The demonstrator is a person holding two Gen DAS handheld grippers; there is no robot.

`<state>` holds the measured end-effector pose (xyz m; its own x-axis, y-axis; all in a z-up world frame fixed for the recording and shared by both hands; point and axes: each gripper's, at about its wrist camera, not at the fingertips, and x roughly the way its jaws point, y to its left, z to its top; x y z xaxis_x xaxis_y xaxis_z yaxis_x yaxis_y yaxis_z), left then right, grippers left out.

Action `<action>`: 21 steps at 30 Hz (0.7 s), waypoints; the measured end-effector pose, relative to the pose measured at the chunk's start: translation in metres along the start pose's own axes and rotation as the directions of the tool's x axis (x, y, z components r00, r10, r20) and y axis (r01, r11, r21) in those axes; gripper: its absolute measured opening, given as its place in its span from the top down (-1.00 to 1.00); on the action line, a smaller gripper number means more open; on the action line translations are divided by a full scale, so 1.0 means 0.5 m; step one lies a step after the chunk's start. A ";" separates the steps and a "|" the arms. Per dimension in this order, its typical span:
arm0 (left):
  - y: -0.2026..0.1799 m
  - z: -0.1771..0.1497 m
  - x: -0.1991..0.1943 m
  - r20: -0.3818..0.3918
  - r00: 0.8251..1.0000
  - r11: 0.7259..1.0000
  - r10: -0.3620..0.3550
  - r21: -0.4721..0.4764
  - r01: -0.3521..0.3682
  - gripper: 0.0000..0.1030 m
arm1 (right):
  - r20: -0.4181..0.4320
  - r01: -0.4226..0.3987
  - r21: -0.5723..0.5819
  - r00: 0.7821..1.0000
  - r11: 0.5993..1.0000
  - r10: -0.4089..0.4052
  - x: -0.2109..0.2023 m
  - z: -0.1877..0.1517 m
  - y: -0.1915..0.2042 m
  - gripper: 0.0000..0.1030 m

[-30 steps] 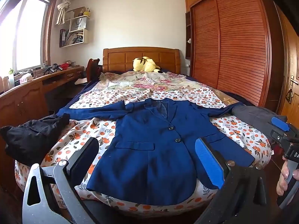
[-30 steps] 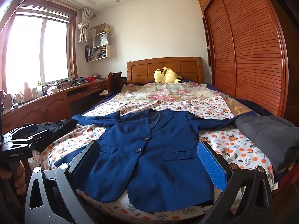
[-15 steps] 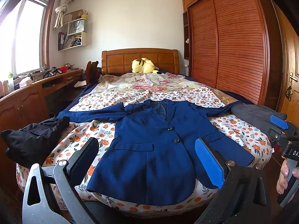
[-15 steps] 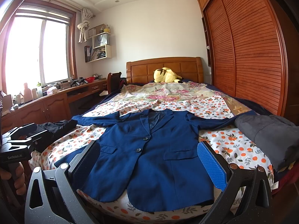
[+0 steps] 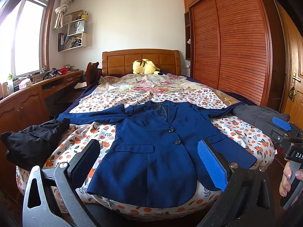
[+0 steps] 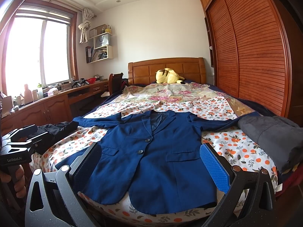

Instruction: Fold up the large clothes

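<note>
Left wrist view: a blue jacket [image 5: 151, 151] lies flat, buttoned, on the bed [image 5: 244, 132]; both tongs, left gripper [image 5: 149, 162] and right gripper [image 6: 151, 168], gape wide at six o'clock, holding nothing.

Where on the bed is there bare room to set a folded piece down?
Bare sheet shows between the blazer and the grey garment, and between the blazer and the black garment. The widest free stretch runs from the collar to the plush toy. The foot is crowded: the blazer reaches the edge.
</note>
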<state>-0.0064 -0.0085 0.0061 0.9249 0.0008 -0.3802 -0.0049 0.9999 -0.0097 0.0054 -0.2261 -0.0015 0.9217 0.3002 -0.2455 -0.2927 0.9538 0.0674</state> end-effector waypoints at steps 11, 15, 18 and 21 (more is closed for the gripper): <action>-0.007 0.002 -0.001 -0.003 1.000 1.000 0.000 0.002 0.000 -1.00 | -0.005 0.000 0.002 1.000 1.000 0.000 0.000 -0.001 -0.001 -1.00; -0.008 0.001 0.000 -0.004 1.000 1.000 0.001 0.003 -0.001 -1.00 | -0.005 0.000 0.003 1.000 1.000 0.000 0.000 -0.001 -0.001 -1.00; -0.009 0.001 0.000 -0.004 1.000 1.000 0.001 0.002 -0.001 -1.00 | -0.005 0.001 0.003 1.000 1.000 0.000 0.000 -0.001 -0.001 -1.00; -0.010 0.000 0.001 -0.004 1.000 1.000 0.001 0.002 -0.001 -1.00 | -0.006 0.000 0.003 1.000 1.000 0.000 0.000 -0.002 0.000 -1.00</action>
<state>-0.0060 -0.0136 0.0063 0.9233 0.0022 -0.3840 -0.0053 1.0000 -0.0070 0.0053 -0.2260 -0.0026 0.9200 0.3003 -0.2517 -0.2921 0.9538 0.0700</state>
